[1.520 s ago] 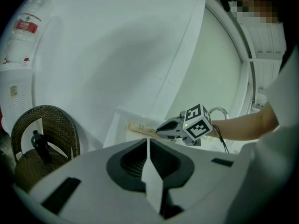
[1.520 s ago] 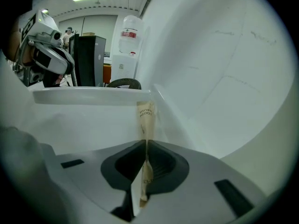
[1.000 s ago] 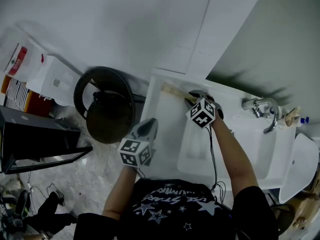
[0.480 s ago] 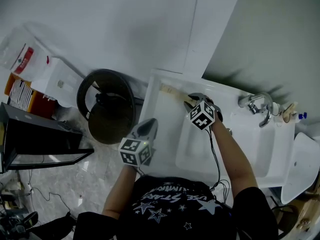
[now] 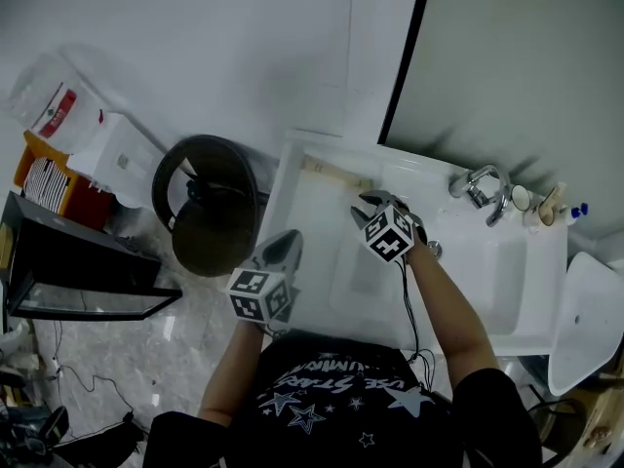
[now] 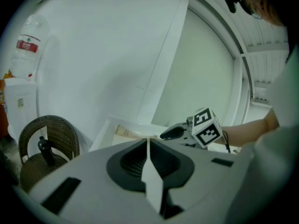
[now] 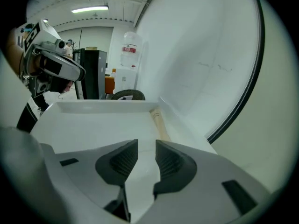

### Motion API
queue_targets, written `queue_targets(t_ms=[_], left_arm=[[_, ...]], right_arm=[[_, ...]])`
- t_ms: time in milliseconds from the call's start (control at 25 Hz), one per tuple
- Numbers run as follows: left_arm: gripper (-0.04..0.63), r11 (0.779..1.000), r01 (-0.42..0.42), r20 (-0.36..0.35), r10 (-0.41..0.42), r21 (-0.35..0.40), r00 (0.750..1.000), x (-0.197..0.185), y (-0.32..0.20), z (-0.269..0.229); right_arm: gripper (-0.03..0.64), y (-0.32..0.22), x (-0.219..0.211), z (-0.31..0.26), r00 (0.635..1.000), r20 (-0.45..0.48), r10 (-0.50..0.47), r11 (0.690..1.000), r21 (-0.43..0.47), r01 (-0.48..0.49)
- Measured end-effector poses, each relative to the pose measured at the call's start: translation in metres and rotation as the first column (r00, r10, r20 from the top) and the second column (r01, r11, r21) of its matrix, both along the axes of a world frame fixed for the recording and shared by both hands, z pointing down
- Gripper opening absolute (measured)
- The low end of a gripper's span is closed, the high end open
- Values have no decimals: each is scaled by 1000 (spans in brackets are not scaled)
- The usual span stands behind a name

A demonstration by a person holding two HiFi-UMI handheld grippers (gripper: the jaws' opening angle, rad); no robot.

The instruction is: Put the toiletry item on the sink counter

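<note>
Toiletry item: a flat beige tube (image 5: 336, 174) lies along the back edge of the sink counter (image 5: 310, 224), close against the wall, at the end away from the faucet (image 5: 477, 185). Nothing holds it.

My right gripper (image 5: 367, 205): jaws apart by a narrow gap with only bare counter showing between them. It hangs just above the counter, its tips aimed at the tube and just short of its near end (not touching, as far as the right gripper view shows).

My left gripper (image 5: 286, 245): clenched, the two pads pressed flat together with nothing in them. I hold it off the counter's front-left corner, above the floor, beside the dark wicker basket (image 5: 209, 209).

Done, as I judge it: the tube rests flat on the counter and my jaws are off it, so the placing itself looks finished.

Left to do: little more than drawing my right gripper clear without brushing the tube.

Risk: the tube is light and lies in line with my open jaws, so a careless sweep forward could shove it along the back edge.

Elsewhere: the basin (image 5: 485, 279) sits well to the right, out of my way.
</note>
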State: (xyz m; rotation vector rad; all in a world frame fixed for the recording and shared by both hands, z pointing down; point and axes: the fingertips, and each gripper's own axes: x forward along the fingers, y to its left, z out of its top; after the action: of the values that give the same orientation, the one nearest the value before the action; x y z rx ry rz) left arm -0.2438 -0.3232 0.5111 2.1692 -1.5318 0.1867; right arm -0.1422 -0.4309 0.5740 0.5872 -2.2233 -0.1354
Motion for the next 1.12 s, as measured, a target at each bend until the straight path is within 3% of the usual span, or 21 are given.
queue_targets(t_ms=[680, 1120], left_arm=[[31, 1000, 13, 18, -14, 22, 1000, 84, 65, -7], [31, 993, 118, 26, -118, -11, 993, 119, 112, 13]], right_arm=[[23, 93, 77, -19, 995, 101, 12, 1000, -4, -12], [14, 131, 124, -18, 971, 238, 31, 997, -70, -14]])
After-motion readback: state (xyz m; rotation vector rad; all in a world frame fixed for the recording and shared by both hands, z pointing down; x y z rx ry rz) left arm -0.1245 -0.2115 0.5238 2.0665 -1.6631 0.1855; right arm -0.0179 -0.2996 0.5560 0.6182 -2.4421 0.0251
